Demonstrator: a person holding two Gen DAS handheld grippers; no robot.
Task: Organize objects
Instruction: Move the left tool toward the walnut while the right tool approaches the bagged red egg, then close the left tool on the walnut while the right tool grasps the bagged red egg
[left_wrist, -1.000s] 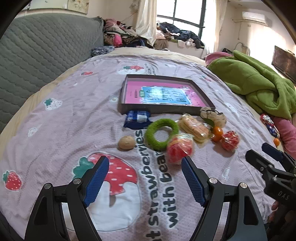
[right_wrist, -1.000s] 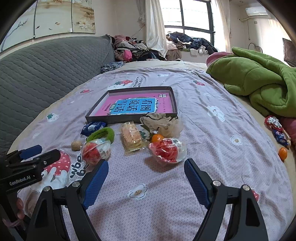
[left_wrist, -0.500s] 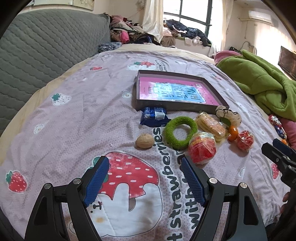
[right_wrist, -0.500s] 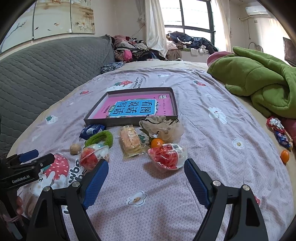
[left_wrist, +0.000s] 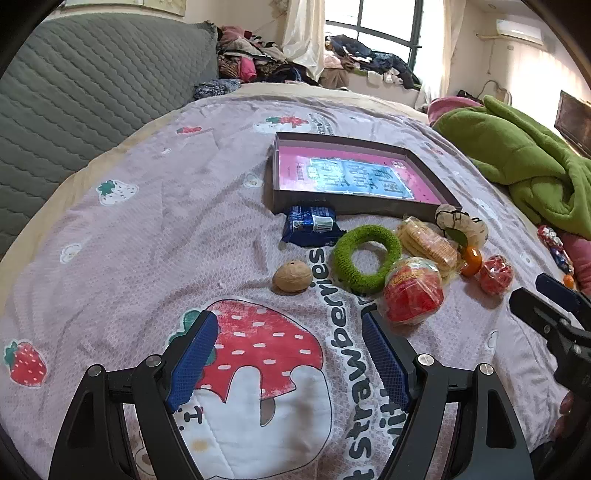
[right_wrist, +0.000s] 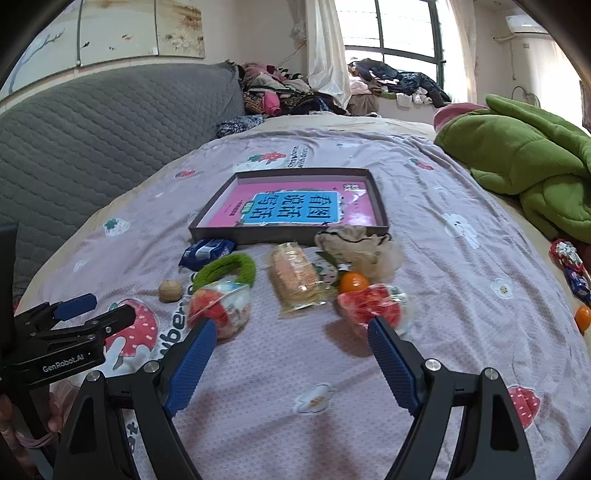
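Snacks lie in a row just in front of the tray (right_wrist: 288, 236), none inside it. Both the left gripper (left_wrist: 288, 354) and right gripper (right_wrist: 288, 354) hang spread wide, empty. Crinkly wrappers may slip or crush; the walnut (left_wrist: 292, 277) could roll.

On the bedspread (left_wrist: 155, 221) a shallow box (left_wrist: 347, 206) lay farthest back. Before it ran a row: snack packet (left_wrist: 312, 227) at left, then ring (left_wrist: 365, 256), cracker pack (left_wrist: 426, 243) and pouch (left_wrist: 458, 223). A walnut (left_wrist: 293, 277) sat before the packet.
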